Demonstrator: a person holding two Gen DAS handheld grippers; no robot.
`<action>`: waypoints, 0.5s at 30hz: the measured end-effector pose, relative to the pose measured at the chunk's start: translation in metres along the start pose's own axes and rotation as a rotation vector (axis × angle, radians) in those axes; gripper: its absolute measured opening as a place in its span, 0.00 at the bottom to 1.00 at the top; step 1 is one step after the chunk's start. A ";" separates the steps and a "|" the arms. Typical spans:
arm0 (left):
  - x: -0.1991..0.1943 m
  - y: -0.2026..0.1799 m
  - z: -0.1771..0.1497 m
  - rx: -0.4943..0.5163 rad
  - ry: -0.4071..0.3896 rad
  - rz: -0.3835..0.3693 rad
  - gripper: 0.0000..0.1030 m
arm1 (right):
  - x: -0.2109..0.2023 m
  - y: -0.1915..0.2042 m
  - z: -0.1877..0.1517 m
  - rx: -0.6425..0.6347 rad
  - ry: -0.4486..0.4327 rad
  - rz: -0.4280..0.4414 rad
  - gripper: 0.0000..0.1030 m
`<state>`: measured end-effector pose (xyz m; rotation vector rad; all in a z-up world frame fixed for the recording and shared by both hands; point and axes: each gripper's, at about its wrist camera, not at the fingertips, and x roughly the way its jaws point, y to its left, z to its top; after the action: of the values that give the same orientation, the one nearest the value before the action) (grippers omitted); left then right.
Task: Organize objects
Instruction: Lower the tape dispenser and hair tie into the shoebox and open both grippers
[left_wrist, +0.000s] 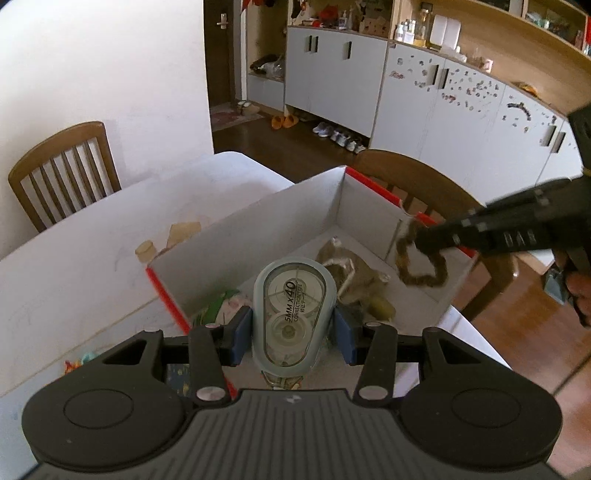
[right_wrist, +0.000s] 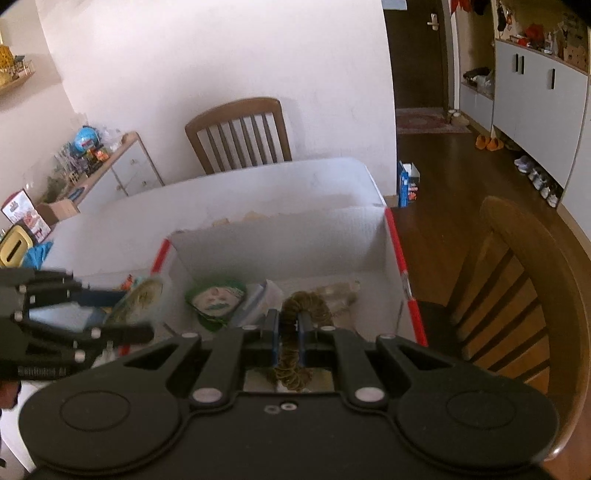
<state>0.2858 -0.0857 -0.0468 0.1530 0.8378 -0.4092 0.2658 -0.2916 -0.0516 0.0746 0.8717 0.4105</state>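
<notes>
While several things already lie in the box (left_wrist: 258, 229), your left gripper (left_wrist: 293, 325) clamps the correction tape (left_wrist: 293, 314) and your right gripper (right_wrist: 288, 332) pinches the brown hair tie (right_wrist: 306, 306) — both above it, neither dropped yet.

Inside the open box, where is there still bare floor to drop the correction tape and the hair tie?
Bare floor lies along the far wall of the box, toward its far right corner. The near end is crowded: a green packet and a brown bundle.
</notes>
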 end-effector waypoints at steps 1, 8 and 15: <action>0.005 0.000 0.003 0.001 0.003 0.010 0.45 | 0.002 -0.002 -0.002 -0.004 0.008 -0.001 0.08; 0.046 -0.006 0.016 0.030 0.046 0.102 0.45 | 0.021 -0.008 -0.008 -0.053 0.048 -0.006 0.08; 0.083 0.001 0.024 -0.018 0.111 0.132 0.45 | 0.042 -0.011 -0.015 -0.076 0.109 0.001 0.08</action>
<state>0.3521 -0.1153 -0.0930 0.2145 0.9351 -0.2703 0.2825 -0.2875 -0.0946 -0.0174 0.9622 0.4513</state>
